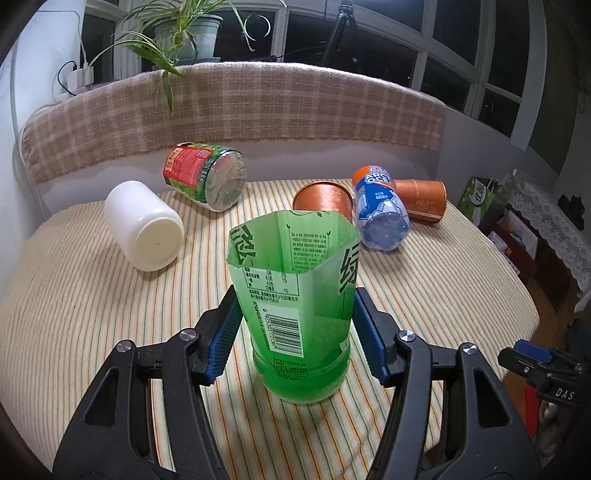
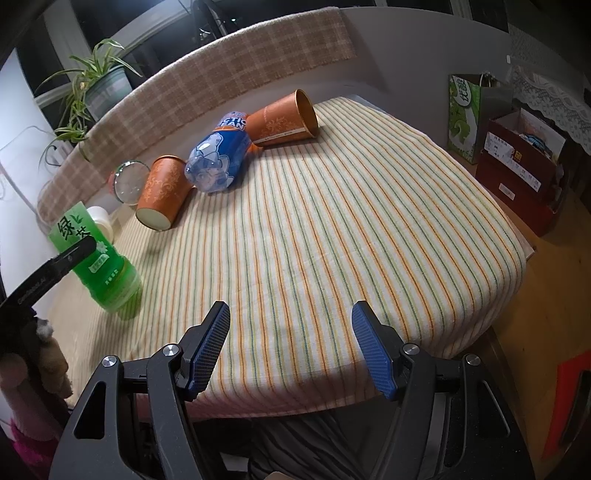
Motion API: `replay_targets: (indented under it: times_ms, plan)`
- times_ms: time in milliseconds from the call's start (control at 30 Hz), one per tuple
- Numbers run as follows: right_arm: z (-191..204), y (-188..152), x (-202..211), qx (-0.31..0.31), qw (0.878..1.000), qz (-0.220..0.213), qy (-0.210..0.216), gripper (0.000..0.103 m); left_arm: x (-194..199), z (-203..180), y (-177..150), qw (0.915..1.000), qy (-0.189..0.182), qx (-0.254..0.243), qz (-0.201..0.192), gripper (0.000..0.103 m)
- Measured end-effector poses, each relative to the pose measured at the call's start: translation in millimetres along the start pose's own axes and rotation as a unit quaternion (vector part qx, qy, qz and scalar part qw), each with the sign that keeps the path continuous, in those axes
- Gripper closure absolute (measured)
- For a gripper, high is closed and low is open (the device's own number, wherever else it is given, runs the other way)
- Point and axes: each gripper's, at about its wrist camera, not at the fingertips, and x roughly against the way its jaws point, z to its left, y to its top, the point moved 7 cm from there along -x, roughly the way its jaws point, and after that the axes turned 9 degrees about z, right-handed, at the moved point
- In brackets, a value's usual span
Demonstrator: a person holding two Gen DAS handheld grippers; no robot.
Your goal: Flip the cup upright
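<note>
A green cut-off bottle cup [image 1: 295,306] stands upright on the striped tablecloth [image 1: 92,314], open end up. My left gripper [image 1: 295,328] has its blue pads on both sides of the cup; whether they press it I cannot tell. The cup also shows at the left in the right wrist view [image 2: 99,258], with a left finger [image 2: 70,254] against it. My right gripper [image 2: 290,347] is open and empty above the table's near edge.
Lying on the table: a white jar [image 1: 144,225], a red-and-green bottle cup [image 1: 207,175], two orange paper cups [image 1: 323,197] [image 1: 421,199] and a blue bottle cup [image 1: 380,210]. A plaid-covered sofa back [image 1: 240,107] and a potted plant [image 1: 181,29] stand behind. Boxes [image 2: 517,166] sit right.
</note>
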Motion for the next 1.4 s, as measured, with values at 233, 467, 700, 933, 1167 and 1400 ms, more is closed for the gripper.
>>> replay_targets:
  times_ms: [233,467,700,933,1167,1400]
  plan:
    - [2,-1,-1,0.006,1.0,0.004,0.002,0.035,-2,-2,-5,0.9996,-0.023,0.007,0.013,0.041]
    - [3,-2,0,0.006,1.0,0.002,0.001,0.035,-3,-6,-9,0.9992,-0.035,0.009,0.019,0.032]
    - [7,-2,2,0.016,1.0,-0.001,0.003,0.035,-3,-6,-16,0.9982,-0.049,0.013,0.033,0.021]
    - [24,7,9,0.046,0.998,-0.033,0.001,0.035,1,1,-32,0.9977,-0.052,0.024,0.038,0.018]
    - [50,18,18,0.088,0.993,-0.081,0.002,0.032,22,15,-44,0.9989,-0.033,0.032,0.009,0.018]
    - [88,24,31,0.142,0.979,-0.148,0.008,0.023,64,36,-41,0.9948,0.033,0.049,-0.084,0.01]
